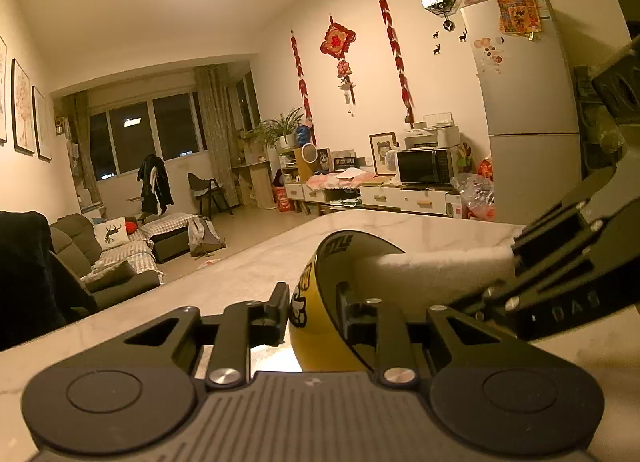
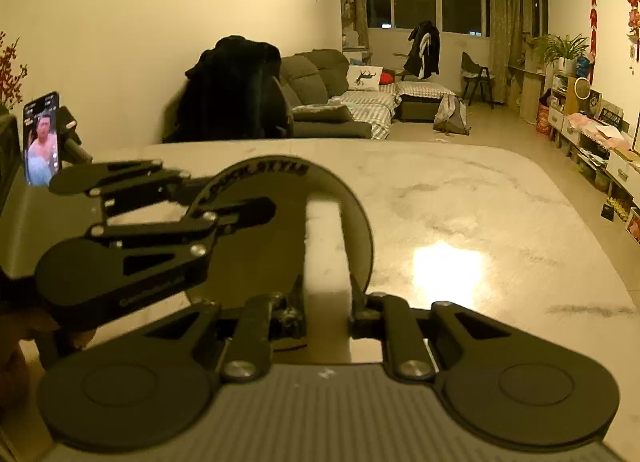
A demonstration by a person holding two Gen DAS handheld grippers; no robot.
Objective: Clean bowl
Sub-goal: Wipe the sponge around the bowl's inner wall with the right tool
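The bowl (image 1: pixel 316 302), yellow outside and dark inside, sits low in the middle of the left wrist view, tipped on its side above the pale marble table (image 1: pixel 248 274). The left gripper (image 1: pixel 314 312) pinches its rim, one finger (image 1: pixel 280 310) on the yellow outer wall with its cartoon print and the other inside the dark hollow. From the right edge of the frame the right gripper (image 1: pixel 516 258) reaches in, pressed together on a white sponge (image 1: pixel 436 266) whose far end lies inside the bowl's mouth. Behind, a fridge (image 1: pixel 528 110) stands at the upper right and a grey sofa (image 1: pixel 108 258) at the left.

In the right wrist view the bowl (image 2: pixel 248 246) fills the centre left, its open mouth turned toward the camera, lettering along the upper rim. The right gripper (image 2: pixel 326 310) at the bottom centre clamps the white sponge (image 2: pixel 324 246), which runs up into the bowl. The left gripper (image 2: pixel 240 202) comes in from the left side, nipping the bowl's rim. A phone (image 2: pixel 40 138) with a lit screen stands at the far left edge, and the table (image 2: pixel 480 222) spreads out to the right.
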